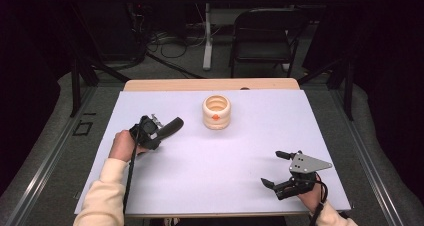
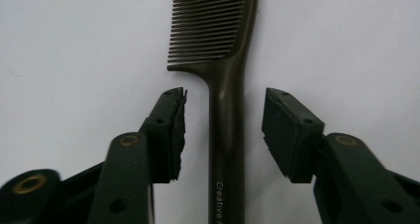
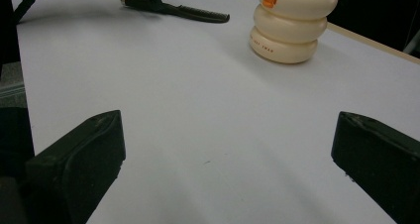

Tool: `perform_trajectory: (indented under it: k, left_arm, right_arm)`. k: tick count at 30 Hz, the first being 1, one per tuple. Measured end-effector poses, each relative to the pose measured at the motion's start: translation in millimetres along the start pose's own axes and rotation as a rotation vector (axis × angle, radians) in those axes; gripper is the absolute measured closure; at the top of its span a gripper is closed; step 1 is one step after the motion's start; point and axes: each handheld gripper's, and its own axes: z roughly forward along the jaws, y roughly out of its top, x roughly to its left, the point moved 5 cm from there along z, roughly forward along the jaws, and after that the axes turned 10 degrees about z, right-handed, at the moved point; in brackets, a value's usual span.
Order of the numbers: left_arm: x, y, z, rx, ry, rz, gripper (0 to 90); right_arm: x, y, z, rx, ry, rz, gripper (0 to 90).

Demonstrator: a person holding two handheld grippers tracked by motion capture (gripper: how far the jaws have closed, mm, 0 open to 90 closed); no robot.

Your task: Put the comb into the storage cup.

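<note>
Dark floor and a black folding chair [image 1: 263, 33] sit behind the desk [image 1: 220, 186], whose pale lilac top carries everything we are watching; over on the person's left, the left hand-held gripper [image 2: 224, 130] is down low over a dark brown plastic comb [image 2: 228, 85], its jaws straddling the comb's handle just below the teeth; there is a gap on each side between pad and handle, so the jaws are open around it and not pinching; the comb lies flat on the desk, teeth end pointing away from the gripper towards the middle of the desk. Near the far edge stands a cream ribbed ring-stacked cup [image 1: 216, 112] with a small orange mark on its side, upright, well apart from the comb; on the near right, the right hand-held gripper [image 1: 274, 169] rests just above the desk, jaws spread wide with nothing between them.
</note>
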Motion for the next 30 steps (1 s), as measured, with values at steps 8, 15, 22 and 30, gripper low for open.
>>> perform_trajectory:
  k: [8, 15, 22, 30]
  left_arm:
    - [1.2, 2.3, 8.2, 0.045, -0.031, 0.015, 62.4]
    - [1.7, 3.5, 10.1, 0.062, -0.048, 0.034, 68.0]
    - [1.8, 4.5, 10.5, 0.074, -0.062, 0.039, 71.6]
    - [1.8, 3.1, 9.1, 0.06, -0.066, -0.004, 72.2]
  right_arm:
    - [1.8, 0.5, -0.2, -0.007, 0.013, -0.01, 0.0]
    - [1.5, 0.0, -0.3, -0.003, 0.012, -0.007, 0.0]
    - [1.8, 0.2, -0.6, -0.005, 0.014, -0.011, 0.0]
    - [1.4, 0.0, -1.1, -0.003, 0.011, -0.007, 0.0]
